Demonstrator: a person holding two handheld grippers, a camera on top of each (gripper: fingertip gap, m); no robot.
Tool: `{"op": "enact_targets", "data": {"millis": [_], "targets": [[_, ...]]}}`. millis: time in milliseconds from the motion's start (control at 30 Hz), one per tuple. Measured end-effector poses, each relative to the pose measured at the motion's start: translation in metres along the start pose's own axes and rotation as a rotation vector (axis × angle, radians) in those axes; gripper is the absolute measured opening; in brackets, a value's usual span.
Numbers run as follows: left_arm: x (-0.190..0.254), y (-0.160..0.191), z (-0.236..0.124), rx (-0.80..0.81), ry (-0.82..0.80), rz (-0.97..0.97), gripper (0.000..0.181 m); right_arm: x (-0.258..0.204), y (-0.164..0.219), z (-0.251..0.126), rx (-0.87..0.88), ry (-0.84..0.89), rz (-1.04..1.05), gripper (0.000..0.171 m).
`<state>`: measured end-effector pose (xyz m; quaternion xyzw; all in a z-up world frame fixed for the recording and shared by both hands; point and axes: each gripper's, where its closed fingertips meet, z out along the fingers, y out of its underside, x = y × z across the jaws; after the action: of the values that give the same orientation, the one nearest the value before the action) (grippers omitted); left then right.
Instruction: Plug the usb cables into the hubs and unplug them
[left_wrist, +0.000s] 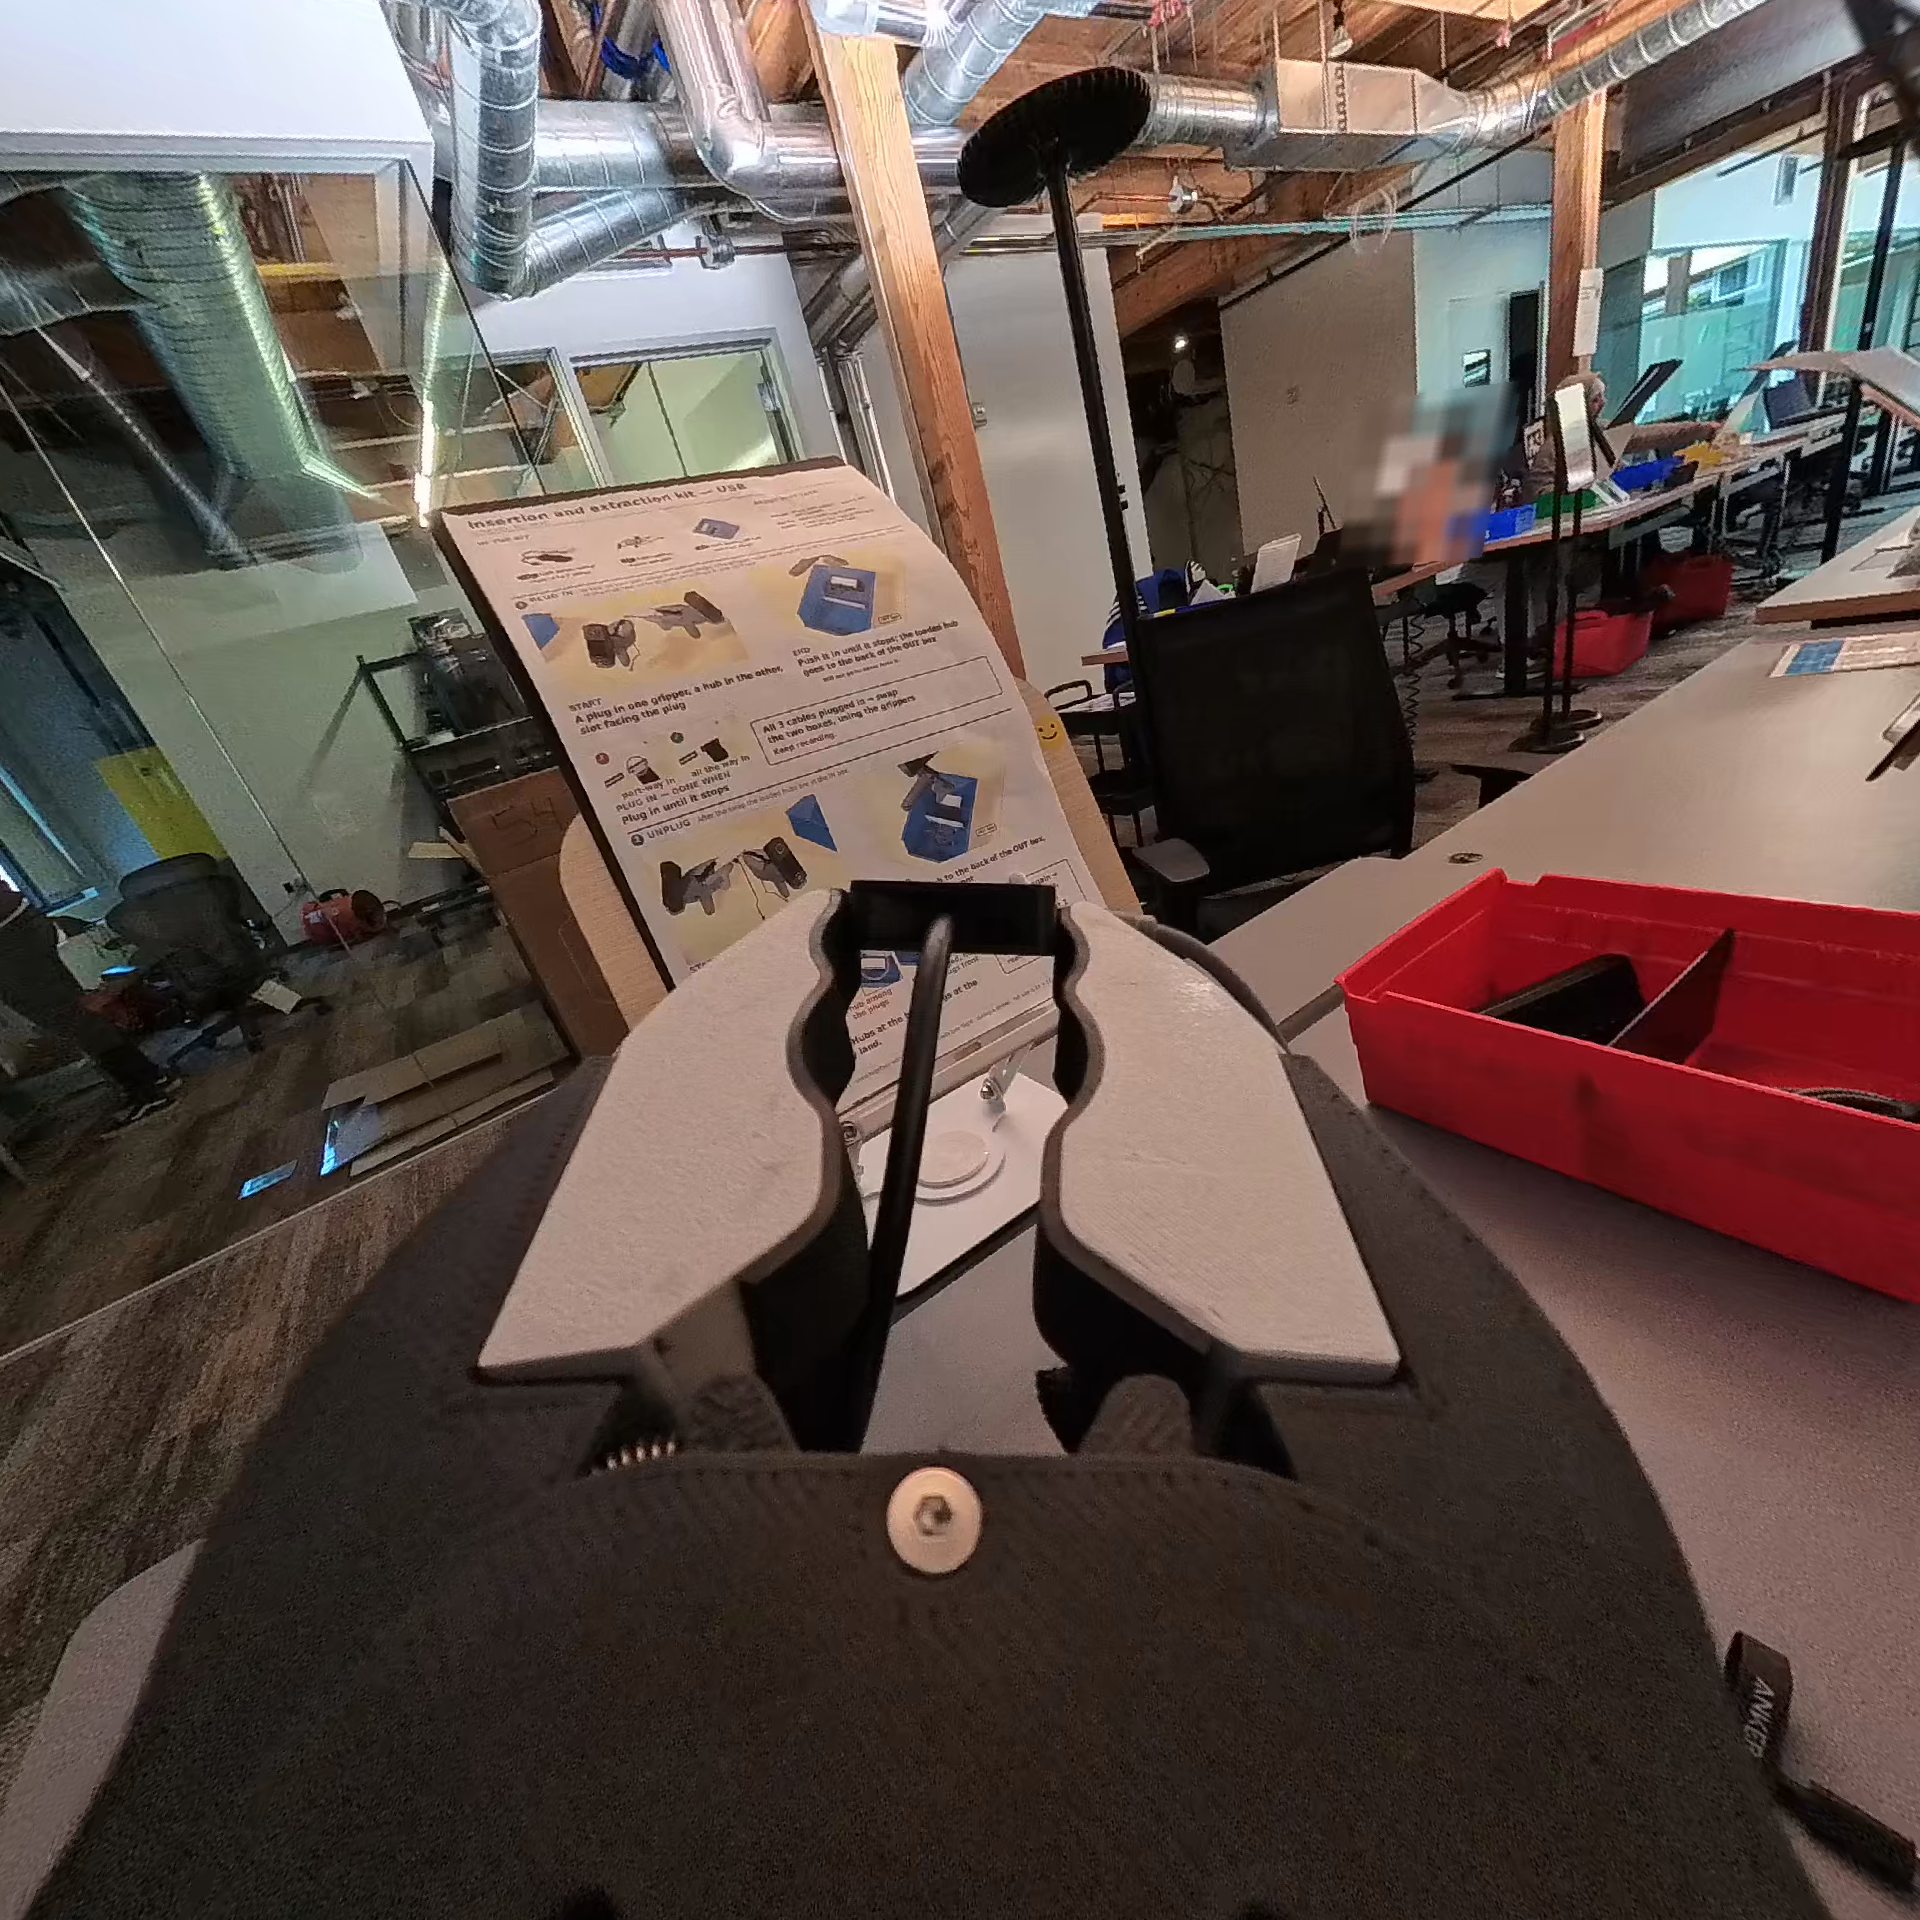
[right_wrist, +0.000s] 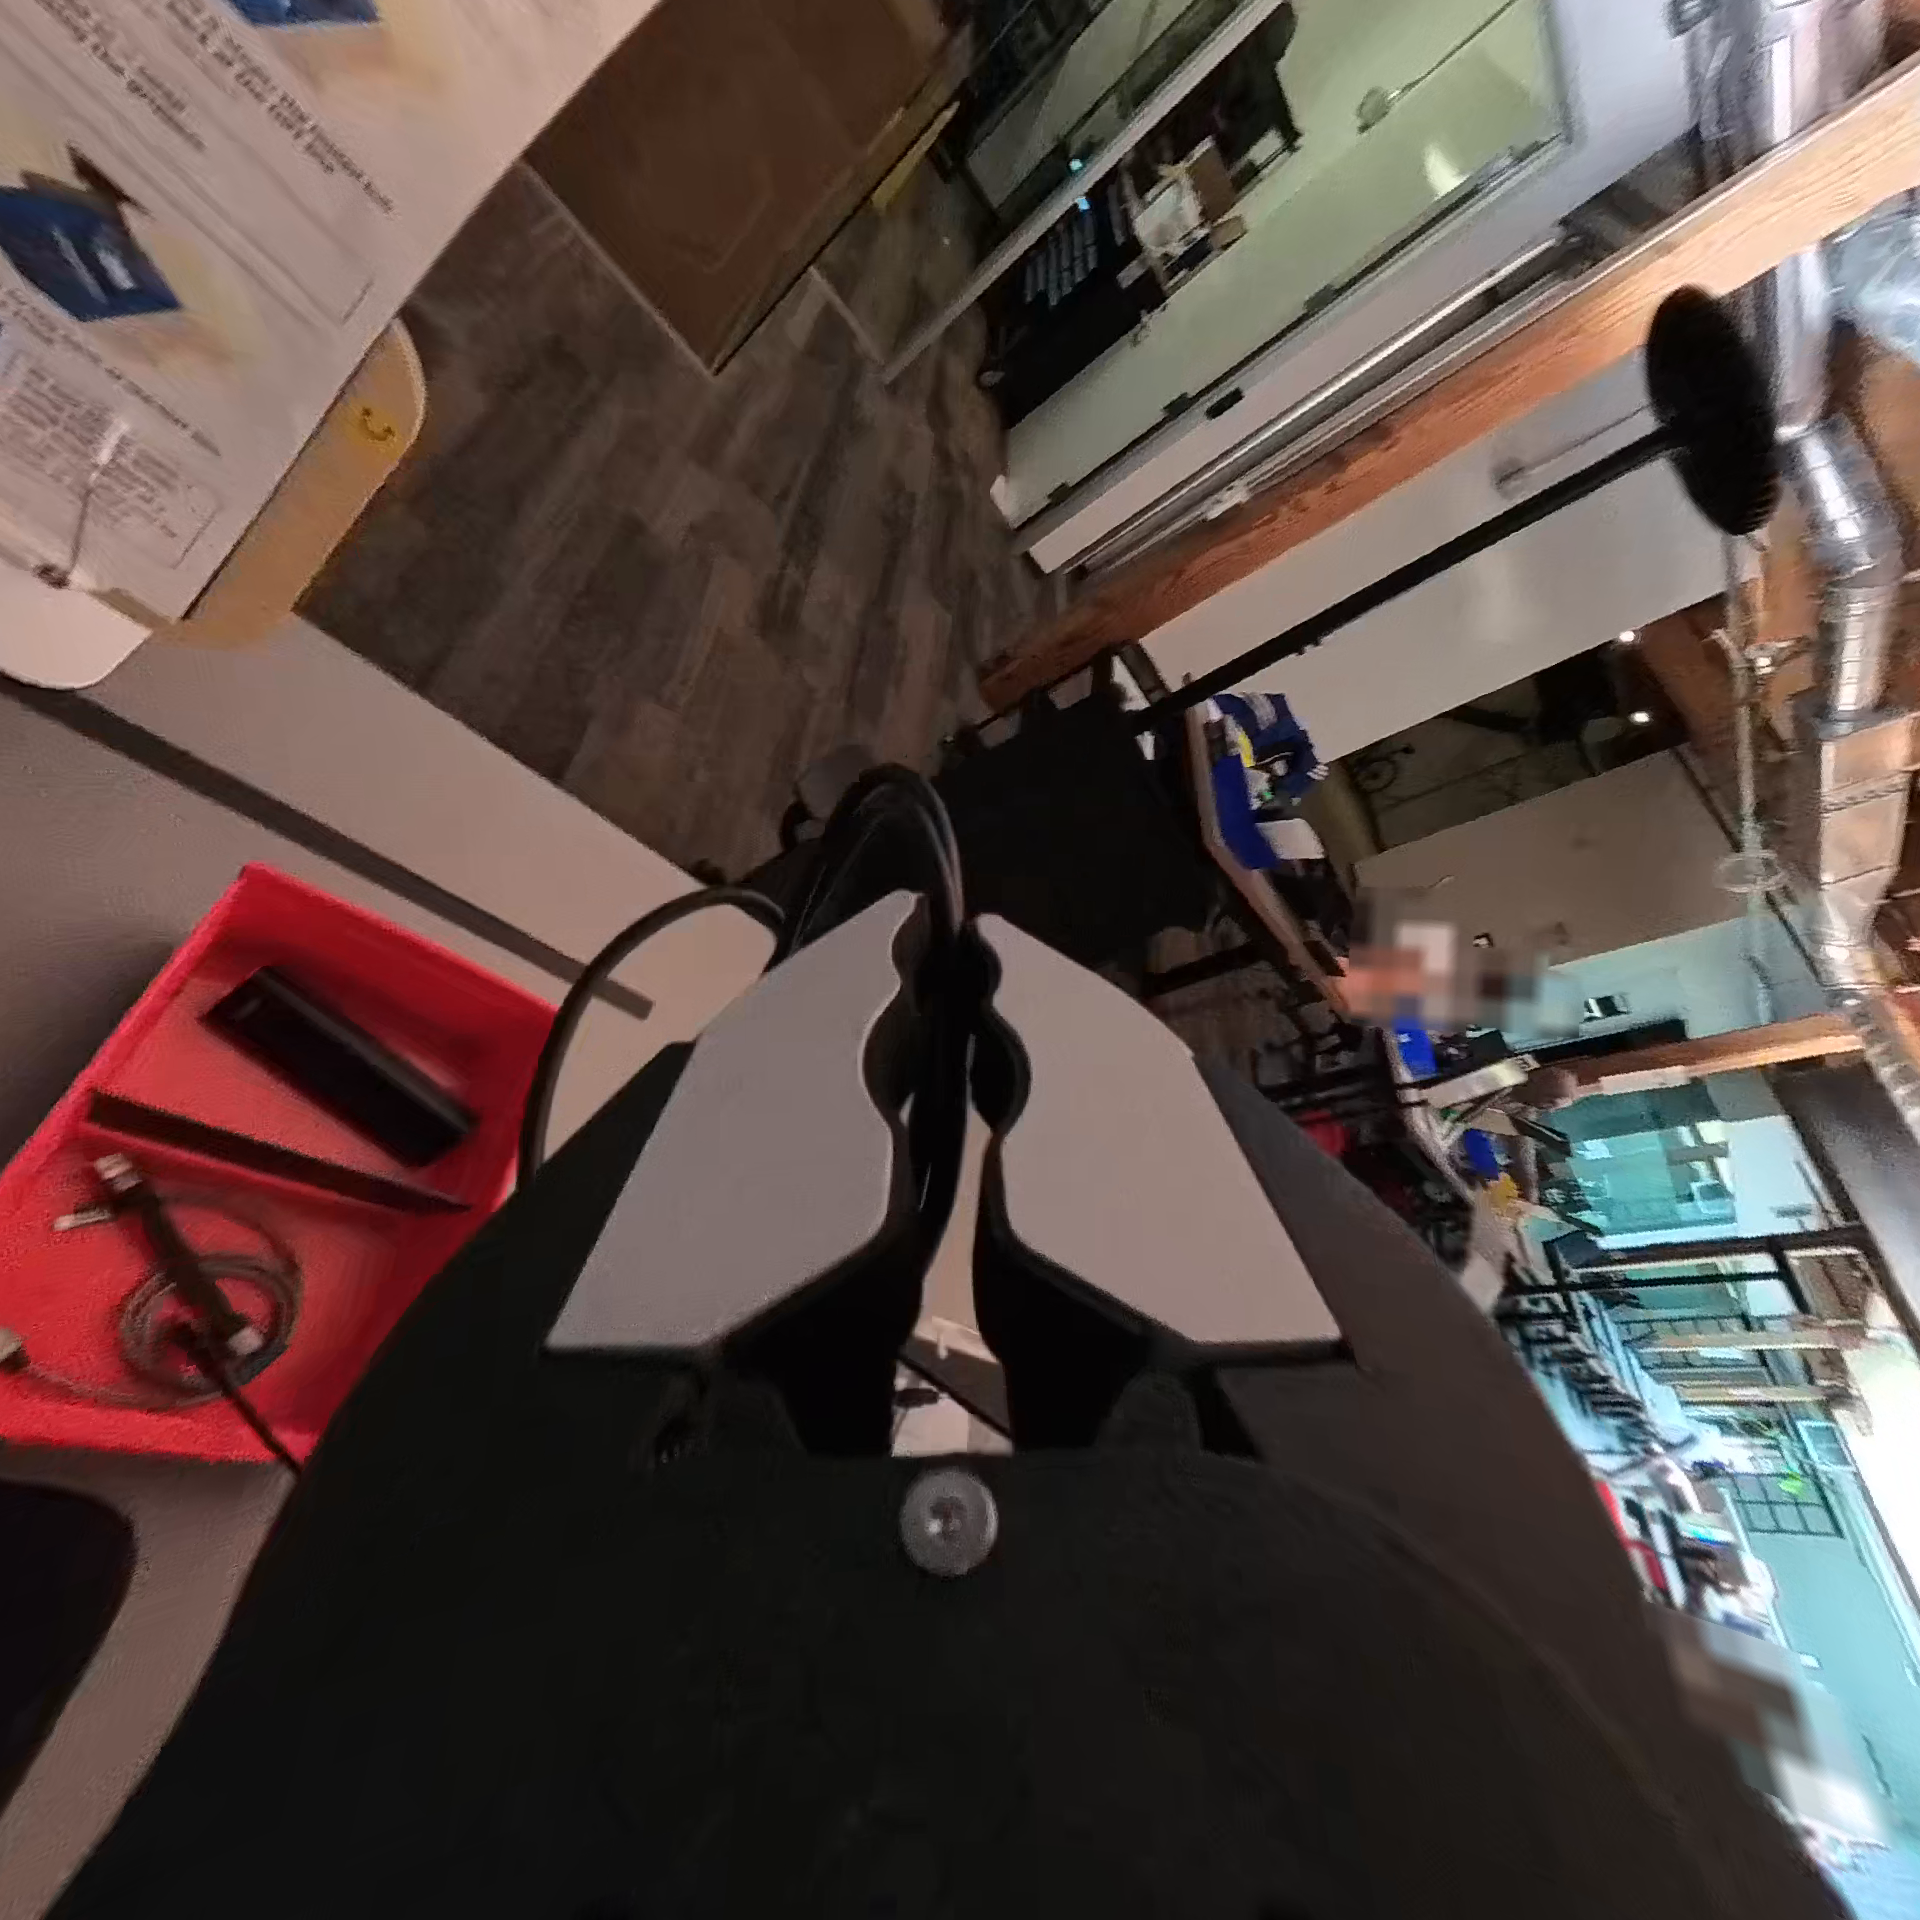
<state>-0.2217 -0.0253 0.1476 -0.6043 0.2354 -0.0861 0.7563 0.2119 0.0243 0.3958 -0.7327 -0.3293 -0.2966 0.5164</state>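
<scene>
- My left gripper (left_wrist: 951, 920) grasps a black hub (left_wrist: 951, 916) crosswise at the tips of its jaws; the hub's cable (left_wrist: 904, 1122) runs back between them.
- My right gripper (right_wrist: 948, 940) has its jaws clenched on black usb cables (right_wrist: 940, 997), which loop out to the left.
- The red tray (left_wrist: 1621, 1132) lies on the table (left_wrist: 1662, 1455), right of the left gripper; in it are another hub (right_wrist: 338, 1065) and a coiled cable (right_wrist: 197, 1314).
- An instruction sheet (left_wrist: 769, 707) stands behind the held hub.

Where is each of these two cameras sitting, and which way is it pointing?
Left wrist view: sits behind the left tongs, looking level along them at a propped instruction sheet; their grey fingers hold a black hub.
Right wrist view: sits behind the right tongs, rolled sideways, facing the office floor; its fingers pinch black cables.
Both show the red bin, the sheet and the black floor lamp.
</scene>
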Motion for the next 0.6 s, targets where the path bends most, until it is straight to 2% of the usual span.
{"op": "enact_targets", "data": {"millis": [200, 400, 600], "targets": [[-0.004, 0.004, 0.002, -0.010, -0.006, -0.010, 0.035, -0.070, 0.012, 0.020, 0.050, -0.296, 0.049, 0.005], [-0.002, 0.004, 0.003, -0.014, -0.010, 0.000, 0.035, -0.103, -0.003, 0.014, 0.129, -0.473, 0.077, 0.005], [-0.001, 0.005, 0.004, -0.012, -0.007, 0.003, 0.035, -0.155, 0.018, 0.004, 0.046, -0.718, -0.043, 0.006]]}}
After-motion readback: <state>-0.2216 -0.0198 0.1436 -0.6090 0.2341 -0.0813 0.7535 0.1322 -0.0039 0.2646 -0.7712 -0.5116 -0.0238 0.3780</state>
